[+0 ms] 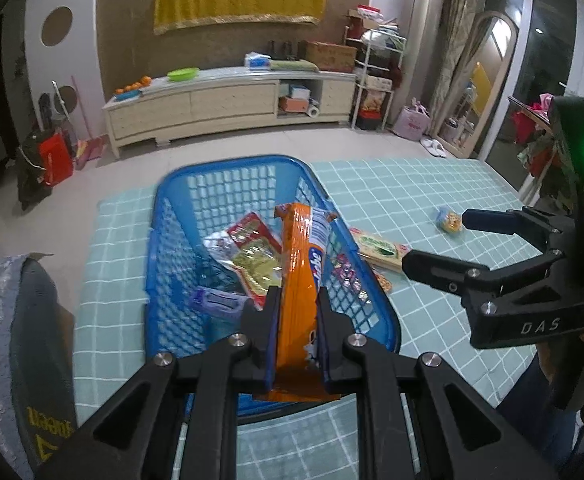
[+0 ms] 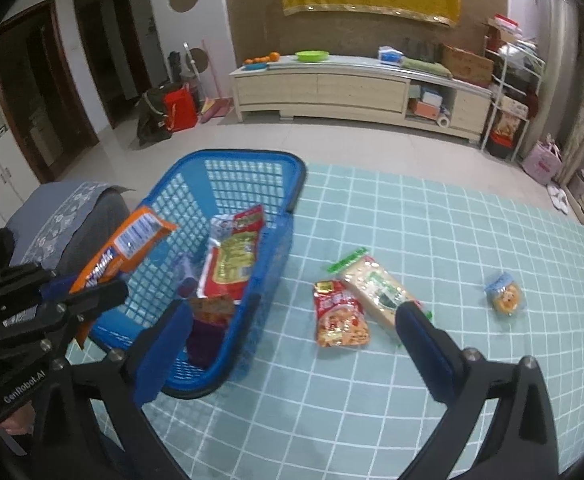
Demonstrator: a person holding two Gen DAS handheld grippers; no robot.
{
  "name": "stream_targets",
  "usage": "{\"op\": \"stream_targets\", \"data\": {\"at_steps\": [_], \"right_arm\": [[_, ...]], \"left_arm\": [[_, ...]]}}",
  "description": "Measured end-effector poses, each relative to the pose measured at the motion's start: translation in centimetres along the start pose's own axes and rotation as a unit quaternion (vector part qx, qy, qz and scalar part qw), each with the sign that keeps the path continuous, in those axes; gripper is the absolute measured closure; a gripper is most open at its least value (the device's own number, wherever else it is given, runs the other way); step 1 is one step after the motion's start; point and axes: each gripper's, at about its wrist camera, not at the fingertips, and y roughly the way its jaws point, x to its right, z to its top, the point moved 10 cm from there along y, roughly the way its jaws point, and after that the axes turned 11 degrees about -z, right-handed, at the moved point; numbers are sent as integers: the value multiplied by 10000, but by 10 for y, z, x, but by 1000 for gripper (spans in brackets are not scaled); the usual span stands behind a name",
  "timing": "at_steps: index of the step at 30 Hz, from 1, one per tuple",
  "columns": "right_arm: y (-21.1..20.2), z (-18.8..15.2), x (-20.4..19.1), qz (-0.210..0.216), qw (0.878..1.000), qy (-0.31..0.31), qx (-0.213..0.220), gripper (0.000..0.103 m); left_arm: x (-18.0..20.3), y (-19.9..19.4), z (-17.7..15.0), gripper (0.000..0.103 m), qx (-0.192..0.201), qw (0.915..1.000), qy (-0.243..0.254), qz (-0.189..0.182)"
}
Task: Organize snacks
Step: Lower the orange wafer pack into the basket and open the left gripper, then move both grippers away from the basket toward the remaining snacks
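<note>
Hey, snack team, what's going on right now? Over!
Left gripper shut on orange packet, above blue basket. Right gripper open, empty. Three snacks loose on mat: red packet, cracker pack, small round snack. Nothing blocking.

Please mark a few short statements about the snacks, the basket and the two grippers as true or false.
1. The left gripper is shut on the orange packet. True.
2. The right gripper holds a snack. False: its jaws stand wide with nothing between them.
3. The basket is red. False: it is blue.
4. Three snacks lie on the mat outside the basket: a red packet, a tan packet and a small round snack. True.
5. The basket is empty. False: several packets already lie inside it.
</note>
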Motion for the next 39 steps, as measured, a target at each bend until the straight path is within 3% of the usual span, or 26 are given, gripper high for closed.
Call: {"op": "stream_targets", "data": {"at_steps": [9,10,12,13,22,31,39], "right_arm": [[11,-7,18,-174,9997,96,-122,0],[10,-7,18,-177,9997,128,-110,0],[7,-6,21,-166,9996,191,-95,0],[6,-6,22,-163,9996,208,-90,0],[-17,-7,28,-34,9994,329,50,0],[-54,-12,47,57,9988,422,259,0],[-77,-25,83,-71,9982,447,392,0]], "left_arm": [[12,32,-4,88,-302,9989,301,-195],[14,33,-5,85,-310,9988,333,-204],[17,34,-6,52,-327,9984,433,-156],[17,32,-7,48,-304,9983,484,-103],[30,-1,-2,40,-69,9978,661,-10],[58,-31,12,23,260,9977,627,-81],[93,-26,19,22,311,9977,578,-178]]}}
